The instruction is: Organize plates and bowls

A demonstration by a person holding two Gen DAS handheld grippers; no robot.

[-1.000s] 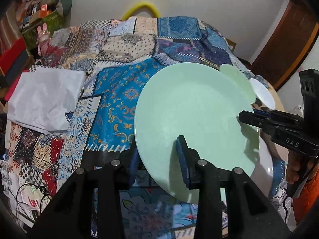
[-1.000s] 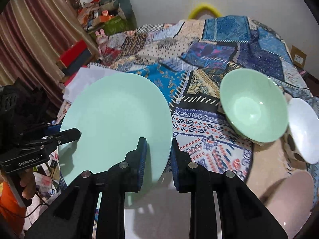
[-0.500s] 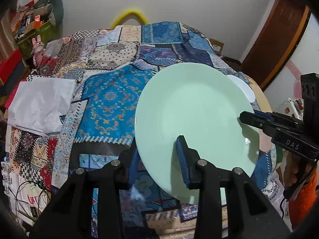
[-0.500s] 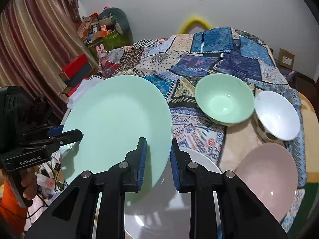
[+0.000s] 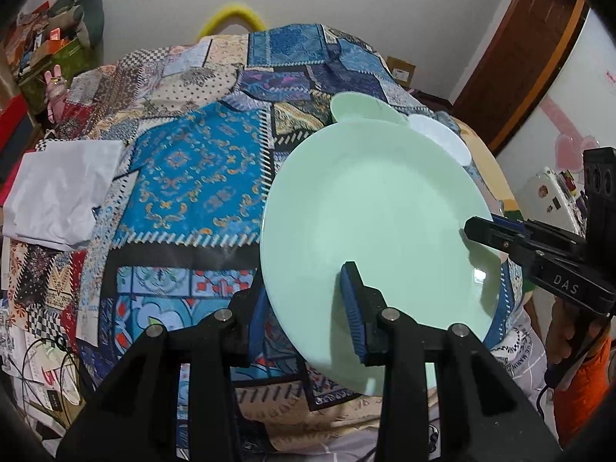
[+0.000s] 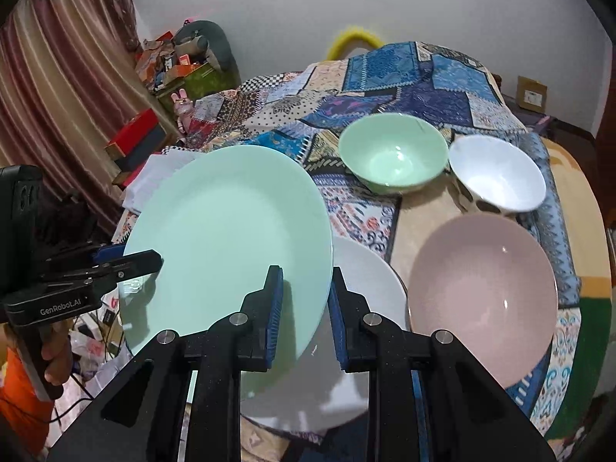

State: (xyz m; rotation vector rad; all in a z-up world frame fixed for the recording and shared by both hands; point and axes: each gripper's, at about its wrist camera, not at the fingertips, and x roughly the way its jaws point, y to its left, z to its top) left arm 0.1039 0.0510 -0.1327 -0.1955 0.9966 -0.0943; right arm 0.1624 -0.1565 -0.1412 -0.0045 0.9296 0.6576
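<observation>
Both grippers pinch opposite edges of one round, glossy mint-green plate (image 6: 227, 238): the right gripper (image 6: 304, 308) clamps its near rim, the left gripper (image 5: 304, 308) the other side, carrying it tilted above the patchwork-covered table (image 5: 192, 177). Only rim is held, so uneven pull or a twist between hands could let the slick glaze slip, dropping it onto the white plate (image 6: 365, 288) just below or knocking the pink plate (image 6: 485, 292) beside it.

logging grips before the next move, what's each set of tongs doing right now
Left tongs: closed on the rim of the green plate.
Right tongs: closed on the opposite rim of the same green plate.
</observation>
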